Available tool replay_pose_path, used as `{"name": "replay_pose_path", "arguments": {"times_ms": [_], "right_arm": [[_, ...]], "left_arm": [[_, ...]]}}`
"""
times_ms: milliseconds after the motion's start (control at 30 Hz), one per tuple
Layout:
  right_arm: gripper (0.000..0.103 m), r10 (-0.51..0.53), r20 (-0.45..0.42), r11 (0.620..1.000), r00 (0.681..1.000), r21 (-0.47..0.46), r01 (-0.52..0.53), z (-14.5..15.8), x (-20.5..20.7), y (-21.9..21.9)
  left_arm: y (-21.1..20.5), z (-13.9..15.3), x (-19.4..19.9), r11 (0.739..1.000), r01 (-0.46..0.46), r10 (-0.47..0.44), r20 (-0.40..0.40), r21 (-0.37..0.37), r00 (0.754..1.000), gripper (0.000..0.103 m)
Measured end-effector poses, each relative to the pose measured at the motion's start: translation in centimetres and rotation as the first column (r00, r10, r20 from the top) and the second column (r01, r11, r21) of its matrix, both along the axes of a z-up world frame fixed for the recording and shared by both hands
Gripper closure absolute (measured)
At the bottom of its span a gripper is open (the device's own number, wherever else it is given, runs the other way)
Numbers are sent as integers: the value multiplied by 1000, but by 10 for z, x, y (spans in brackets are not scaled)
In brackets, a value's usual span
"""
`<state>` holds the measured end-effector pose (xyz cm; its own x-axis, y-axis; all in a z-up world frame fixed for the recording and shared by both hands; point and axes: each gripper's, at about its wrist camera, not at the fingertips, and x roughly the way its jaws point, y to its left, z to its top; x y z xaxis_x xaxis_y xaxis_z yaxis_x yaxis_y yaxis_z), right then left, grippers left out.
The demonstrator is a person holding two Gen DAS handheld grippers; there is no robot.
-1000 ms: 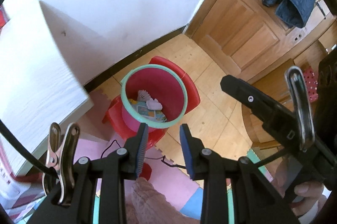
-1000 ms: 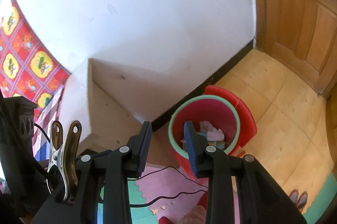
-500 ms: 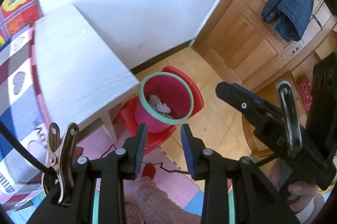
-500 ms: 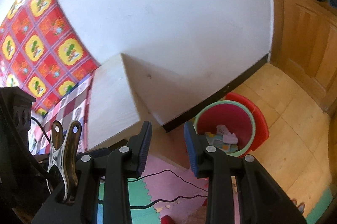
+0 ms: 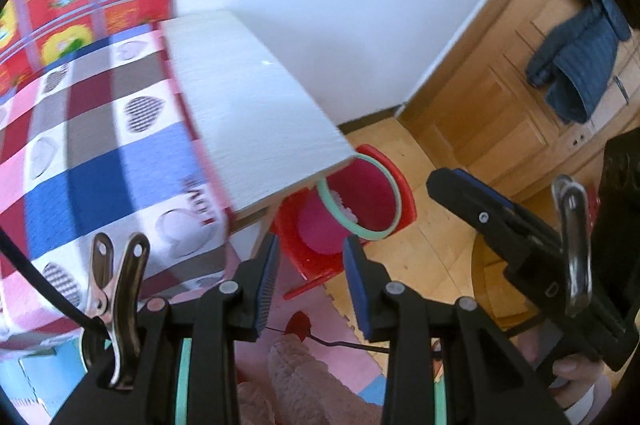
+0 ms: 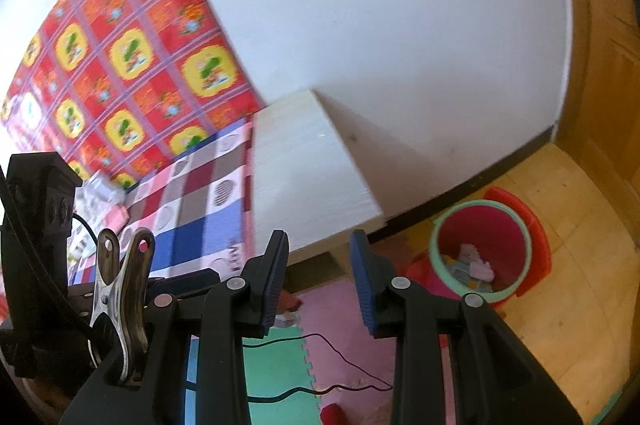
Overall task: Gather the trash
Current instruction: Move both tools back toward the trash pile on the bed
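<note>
With both the left gripper point(image 5: 310, 267) and right gripper point(image 6: 319, 263) narrowly parted and empty, the job looks between pickups; the bin point(image 6: 482, 249) sits on the floor beside the table point(image 6: 304, 177), so next comes finding more trash.

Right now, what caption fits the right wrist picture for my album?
Empty open tool above foam mats, bin with trash beside a white table.

You have: claws 2 — left claw point(image 5: 308, 267), right claw point(image 6: 320, 267) | bin point(image 6: 480, 249) 1 | tabletop point(image 6: 304, 181) 1 | jacket point(image 5: 576, 61) 1
</note>
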<state>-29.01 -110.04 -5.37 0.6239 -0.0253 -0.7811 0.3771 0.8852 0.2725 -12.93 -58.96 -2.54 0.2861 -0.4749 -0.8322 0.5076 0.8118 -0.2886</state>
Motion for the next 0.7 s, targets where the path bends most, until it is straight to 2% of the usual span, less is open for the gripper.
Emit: {"name": "replay_pose_path", "arguments": {"times_ms": [300,700], "right_arm": [[70,131,15,991,991,26,-132,3,26,64],[70,300,32,951,953,68,-302,1,65,146]], "left_arm": [[76,12,0,991,-136,136,25,-3,990,70],[171,23,-1,948,-319,319,43,-1,947,70]]}}
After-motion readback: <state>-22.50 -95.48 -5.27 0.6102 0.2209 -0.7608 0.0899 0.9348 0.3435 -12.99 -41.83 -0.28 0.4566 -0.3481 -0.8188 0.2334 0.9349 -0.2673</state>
